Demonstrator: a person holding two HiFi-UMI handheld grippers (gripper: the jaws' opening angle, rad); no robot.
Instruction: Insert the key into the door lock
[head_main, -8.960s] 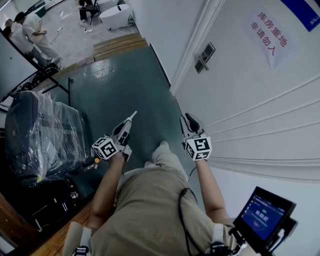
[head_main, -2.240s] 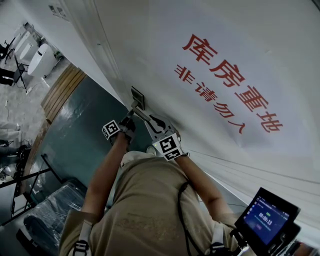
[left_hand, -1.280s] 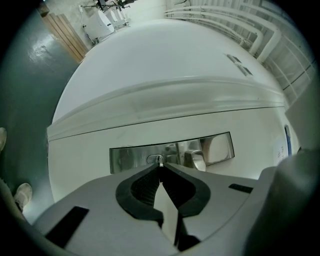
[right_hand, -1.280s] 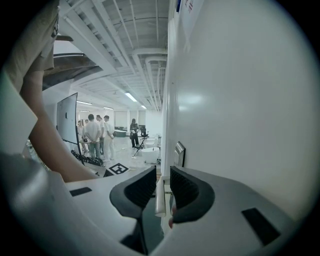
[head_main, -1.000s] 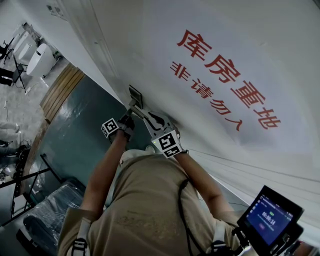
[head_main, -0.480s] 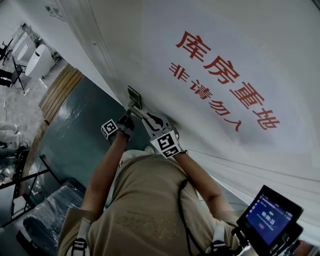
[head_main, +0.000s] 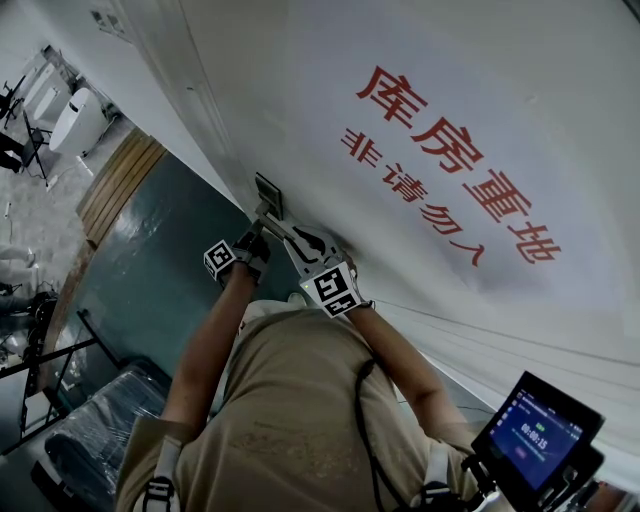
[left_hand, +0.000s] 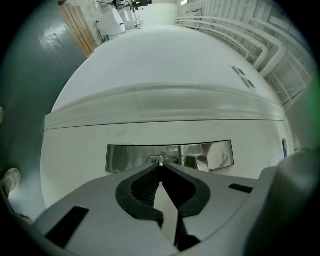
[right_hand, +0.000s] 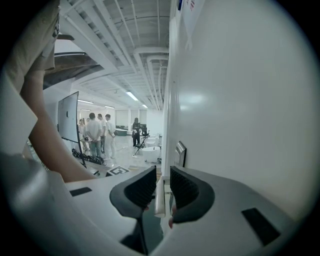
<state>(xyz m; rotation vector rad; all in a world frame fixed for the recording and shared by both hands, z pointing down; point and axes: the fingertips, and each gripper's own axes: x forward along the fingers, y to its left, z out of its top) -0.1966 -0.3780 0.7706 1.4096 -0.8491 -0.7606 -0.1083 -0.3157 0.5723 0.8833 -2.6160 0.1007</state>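
A steel lock plate (left_hand: 170, 156) with a keyhole (left_hand: 156, 160) sits on the white door (head_main: 300, 90). In the left gripper view, my left gripper (left_hand: 160, 166) is shut on a small key (left_hand: 158, 163), and the key's tip meets the keyhole. The head view shows that gripper (head_main: 256, 226) pointing at the lock plate (head_main: 268, 192). My right gripper (right_hand: 162, 172) straddles the door handle (right_hand: 160, 195), with the lever lying between its pads close against the left one. In the head view the right gripper (head_main: 298, 238) sits just right of the left one.
A paper sign with red print (head_main: 450, 170) hangs on the door. The green floor (head_main: 160, 270) ends at wooden boards (head_main: 120, 185). A wrapped cart (head_main: 90, 440) stands low at the left. A lit screen (head_main: 535, 430) is at my right hip. Several people (right_hand: 97, 132) stand far off.
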